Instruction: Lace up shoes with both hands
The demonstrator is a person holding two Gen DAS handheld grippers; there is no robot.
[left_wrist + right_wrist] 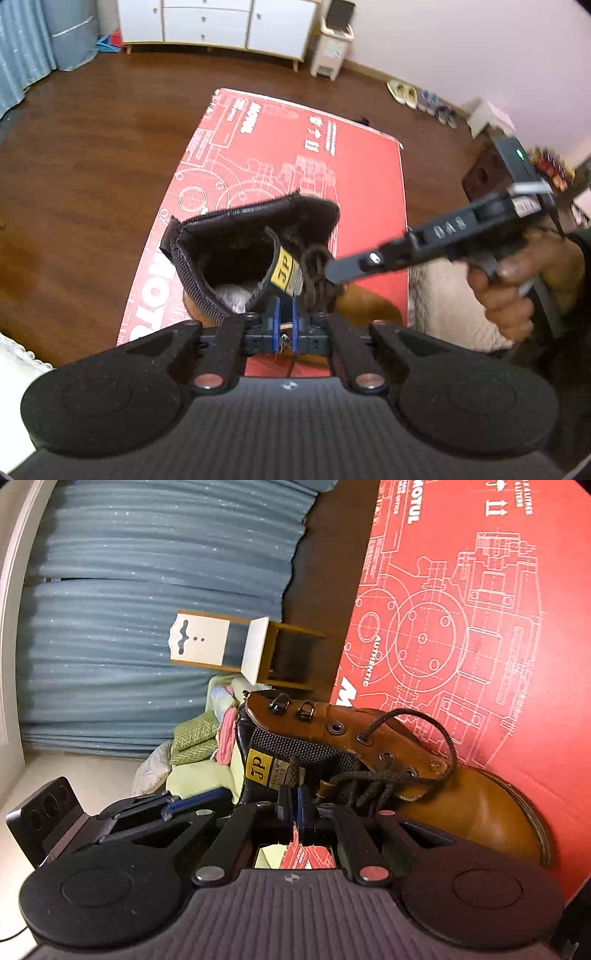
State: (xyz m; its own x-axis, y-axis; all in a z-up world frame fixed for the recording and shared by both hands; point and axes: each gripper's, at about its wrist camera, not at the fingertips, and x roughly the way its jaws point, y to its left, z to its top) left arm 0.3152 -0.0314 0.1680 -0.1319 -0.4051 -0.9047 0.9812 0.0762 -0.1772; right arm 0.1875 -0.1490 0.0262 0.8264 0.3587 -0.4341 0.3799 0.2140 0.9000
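Two grippers, left gripper point(284, 317) and right gripper point(294, 805), pinch shut on the dark braided lace point(388, 775) of the tan leather boot point(461, 797) at frame centre on the red printed cardboard box point(498, 627); uneven pulling could slip the thin cord free.

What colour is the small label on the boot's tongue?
Yellow with dark letters, clearest in the right wrist view.

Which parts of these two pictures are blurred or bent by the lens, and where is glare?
Left wrist view: the right tool and the hand holding it are smeared by motion; the boot is sharp; the red cardboard box has curved edges from the fisheye; pale sheen lies on the wooden floor. Right wrist view: sharp overall, rolled sideways; the curtain bows; the boot toe carries a soft highlight.
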